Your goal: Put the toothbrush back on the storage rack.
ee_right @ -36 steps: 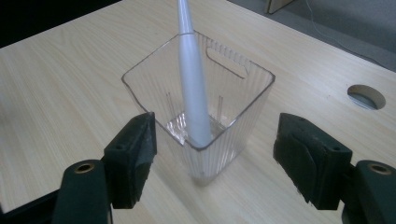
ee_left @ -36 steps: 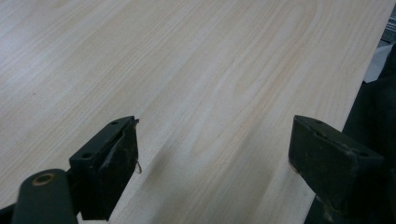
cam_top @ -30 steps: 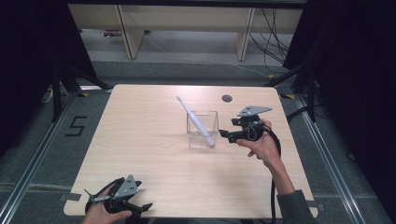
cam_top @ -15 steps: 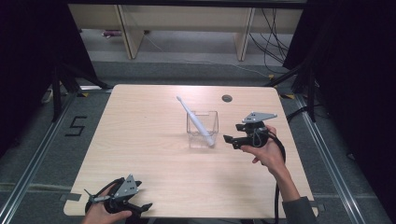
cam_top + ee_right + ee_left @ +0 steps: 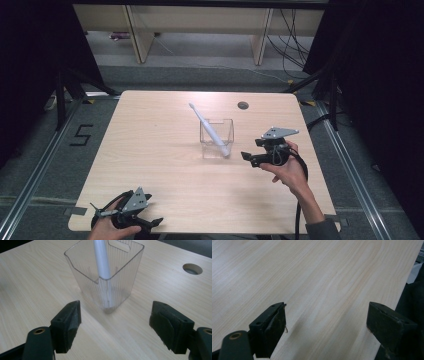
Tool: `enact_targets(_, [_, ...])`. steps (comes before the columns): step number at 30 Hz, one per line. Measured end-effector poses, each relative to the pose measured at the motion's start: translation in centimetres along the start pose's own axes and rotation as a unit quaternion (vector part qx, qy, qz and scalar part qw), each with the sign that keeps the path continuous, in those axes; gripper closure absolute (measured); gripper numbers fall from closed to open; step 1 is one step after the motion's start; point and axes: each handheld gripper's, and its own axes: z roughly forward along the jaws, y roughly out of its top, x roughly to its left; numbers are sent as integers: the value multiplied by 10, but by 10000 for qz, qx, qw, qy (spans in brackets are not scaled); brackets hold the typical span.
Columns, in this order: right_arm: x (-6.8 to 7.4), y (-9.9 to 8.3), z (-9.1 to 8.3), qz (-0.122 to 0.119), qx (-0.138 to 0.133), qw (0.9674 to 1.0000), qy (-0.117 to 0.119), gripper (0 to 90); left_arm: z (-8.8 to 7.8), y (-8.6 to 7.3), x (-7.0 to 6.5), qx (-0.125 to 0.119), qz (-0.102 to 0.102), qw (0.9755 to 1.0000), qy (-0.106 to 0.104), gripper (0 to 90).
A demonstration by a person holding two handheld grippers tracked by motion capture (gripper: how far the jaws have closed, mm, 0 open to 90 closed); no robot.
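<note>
Drawn back nearward, right tongs (image 5: 246, 157), jaws just widened, empty; clear ribbed plastic cup (image 5: 217, 138) holding white toothbrush (image 5: 209, 129) just left. Left tongs (image 5: 325, 322) agape over bare tabletop (image 5: 312, 277).

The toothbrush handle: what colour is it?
White toothbrush, clearest in the high view.

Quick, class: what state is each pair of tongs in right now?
Left tongs: open, holding nothing.
Right tongs: open, holding nothing.
</note>
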Motion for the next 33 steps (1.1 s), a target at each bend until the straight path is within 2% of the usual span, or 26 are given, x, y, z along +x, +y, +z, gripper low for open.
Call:
enact_targets(4, [0, -6, 0, 47, 22, 10000, -49, 230, 0, 0, 0, 23, -5, 10000, 24, 155])
enact_targets(5, [1, -8, 0, 170, 79, 9998, -30, 229, 0, 0, 0, 33, 5, 10000, 23, 154])
enact_targets(6, [0, -10, 1, 53, 82, 9999, -42, 225, 0, 0, -1, 5, -23, 10000, 12, 154])
enact_targets(7, [1, -11, 1, 124, 82, 9998, -99, 219, 0, 0, -1, 8, -19, 10000, 14, 154])
enact_targets(8, [1, -12, 0, 172, 147, 9997, -60, 218, 0, 0, -1, 13, -5, 10000, 13, 154])
enact_targets(9, [2, -14, 2, 150, 80, 9998, -92, 219, 0, 0, 0, 20, 15, 10000, 11, 155])
enact_targets(13, [2, -18, 2, 86, 89, 9999, -98, 220, 0, 0, 0, 21, -8, 10000, 20, 155])
enact_targets(14, [4, -19, 2, 220, 117, 9997, -68, 220, 0, 0, 0, 28, -3, 10000, 23, 154])
enact_targets(15, [2, -20, 2, 84, 107, 9999, -84, 221, 0, 0, 0, 27, -4, 10000, 24, 154])
enact_targets(16, [5, -21, 2, 232, 122, 9996, -56, 221, 0, 0, 0, 28, -9, 10000, 25, 155])
enact_targets(17, [3, -22, 3, 71, 129, 9999, -60, 221, 0, 0, 0, 25, -8, 10000, 25, 154])
enact_targets(18, [6, -24, 3, 224, 141, 9996, -103, 221, 0, 0, 0, 26, -7, 10000, 24, 155])
enact_targets(19, [4, -24, 4, 63, 102, 9999, -78, 221, 0, 0, 0, 24, -6, 10000, 26, 154])
enact_targets(21, [6, -26, 3, 165, 130, 9998, -74, 221, 0, 0, 0, 21, -18, 10000, 27, 154])
enact_targets(23, [6, -28, 3, 99, 108, 9998, -95, 221, 0, 0, 0, 23, -22, 10000, 30, 155])
enact_targets(24, [8, -30, 3, 203, 125, 9997, -78, 221, 0, 0, 0, 27, -13, 10000, 29, 154])
enact_targets(27, [7, -33, 3, 75, 103, 9999, -86, 221, 0, 0, -1, 22, -21, 10000, 31, 155])
enact_targets(29, [11, -36, 2, 254, 146, 9995, -78, 222, 0, 0, 0, 26, -27, 10000, 37, 155])
enact_targets(30, [10, -37, 3, 116, 132, 9998, -69, 222, 0, -1, 0, 30, -23, 10000, 36, 155])
enact_targets(33, [12, -42, 2, 120, 141, 9998, -83, 222, 0, 0, -1, 18, -32, 10000, 26, 155])
